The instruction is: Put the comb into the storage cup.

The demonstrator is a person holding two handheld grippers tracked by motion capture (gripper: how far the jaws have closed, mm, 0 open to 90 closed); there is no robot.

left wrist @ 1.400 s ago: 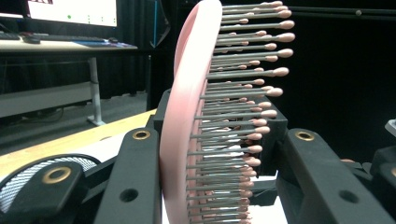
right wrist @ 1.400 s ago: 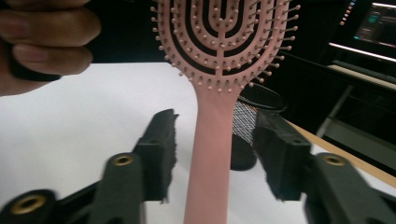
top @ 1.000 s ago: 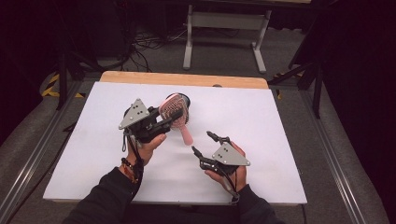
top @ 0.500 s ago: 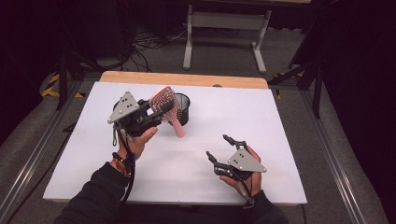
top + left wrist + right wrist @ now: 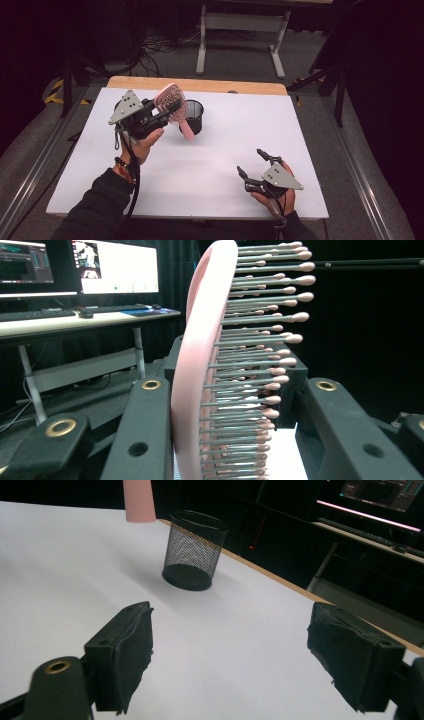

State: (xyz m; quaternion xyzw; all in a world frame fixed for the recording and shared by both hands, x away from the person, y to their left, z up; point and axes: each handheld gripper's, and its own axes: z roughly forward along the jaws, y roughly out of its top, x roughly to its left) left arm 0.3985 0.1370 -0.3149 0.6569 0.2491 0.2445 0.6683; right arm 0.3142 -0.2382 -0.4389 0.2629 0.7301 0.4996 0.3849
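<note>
The pink hairbrush (image 5: 171, 102) is held off the table, above its far left part, clamped by the head in the left hand-held gripper (image 5: 159, 113). Its handle slants down toward the near rim of a black mesh cup (image 5: 193, 117); whether the tip touches the cup cannot be told. In the left gripper view the brush (image 5: 200, 365) stands on edge between the two black jaws, its curved pink back against one jaw and its grey pins with pink ball tips pointing at the other.

The table (image 5: 225, 150) is covered by a plain white sheet, with a strip of light wood showing along the far edge. Around it the room is dark: grey floor, cables, a pale metal frame beyond the table, and lit monitors (image 5: 117, 265) on a desk seen from the left gripper.

The mesh cup stands upright on the far middle of the table; nothing can be made out inside it in the right gripper view (image 5: 194, 550).

The right hand-held gripper (image 5: 254, 167) sits low near the front right of the table, well apart from the brush, its jaws having just been opening, now wide with nothing between them.
</note>
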